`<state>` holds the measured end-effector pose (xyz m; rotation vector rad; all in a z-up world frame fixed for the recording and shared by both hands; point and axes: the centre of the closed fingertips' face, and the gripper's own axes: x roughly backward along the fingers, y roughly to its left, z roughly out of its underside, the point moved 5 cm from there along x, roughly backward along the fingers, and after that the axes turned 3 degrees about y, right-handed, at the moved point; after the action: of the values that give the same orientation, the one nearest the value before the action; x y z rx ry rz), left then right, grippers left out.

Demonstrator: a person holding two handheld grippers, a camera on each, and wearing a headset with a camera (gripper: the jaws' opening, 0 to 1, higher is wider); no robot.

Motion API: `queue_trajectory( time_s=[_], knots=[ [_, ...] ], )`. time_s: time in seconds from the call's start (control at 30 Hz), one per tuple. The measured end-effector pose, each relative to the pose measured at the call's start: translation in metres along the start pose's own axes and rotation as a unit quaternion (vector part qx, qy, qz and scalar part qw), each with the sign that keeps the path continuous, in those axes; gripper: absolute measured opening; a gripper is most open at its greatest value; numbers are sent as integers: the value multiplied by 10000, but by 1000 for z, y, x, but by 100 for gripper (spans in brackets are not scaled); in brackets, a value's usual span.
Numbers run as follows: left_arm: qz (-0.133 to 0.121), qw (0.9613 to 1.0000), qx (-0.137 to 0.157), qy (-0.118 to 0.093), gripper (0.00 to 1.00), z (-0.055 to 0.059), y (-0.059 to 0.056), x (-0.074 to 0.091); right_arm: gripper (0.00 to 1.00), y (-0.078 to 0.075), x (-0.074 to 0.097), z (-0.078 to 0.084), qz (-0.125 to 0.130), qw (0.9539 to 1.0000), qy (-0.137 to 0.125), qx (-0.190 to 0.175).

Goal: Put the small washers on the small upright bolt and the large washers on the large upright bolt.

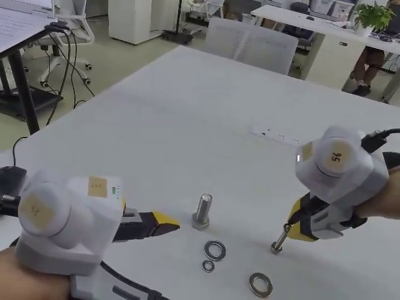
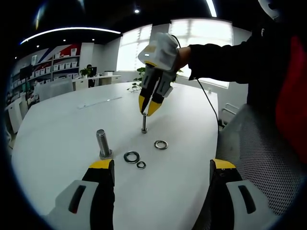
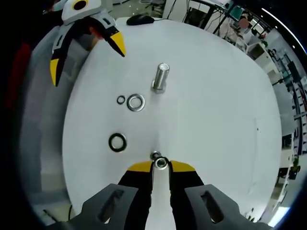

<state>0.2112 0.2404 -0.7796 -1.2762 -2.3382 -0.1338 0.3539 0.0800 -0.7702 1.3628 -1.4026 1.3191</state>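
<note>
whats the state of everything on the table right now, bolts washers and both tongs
large bolt, upright, no washers on it
small bolt, standing, right tongs at its top
right tongs, shut on held small washer above small bolt
left tongs, open, empty
loose small washer, flat on table
large washer beside it, flat on table
other large washer, flat, apart from the rest

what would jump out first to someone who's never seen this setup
The right gripper stands out, its yellow-tipped jaws shut on a small silver washer atop the slim upright bolt at the near right of the white table. Left of it rises the thick silver upright bolt, with three loose steel washers lying in front, and the left gripper open toward them.
</note>
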Motion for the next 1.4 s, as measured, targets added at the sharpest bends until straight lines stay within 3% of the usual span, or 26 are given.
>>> queue_trajectory(
  time_s=[0.97,1.4],
  knots=[
    [-29,10000,45,41,81,4,-1,1,14,6,-35,6,-275,9996,41,-86],
    [-35,9999,89,42,80,4,-1,1,14,6,-41,6,-337,9994,71,-73]
  ],
)
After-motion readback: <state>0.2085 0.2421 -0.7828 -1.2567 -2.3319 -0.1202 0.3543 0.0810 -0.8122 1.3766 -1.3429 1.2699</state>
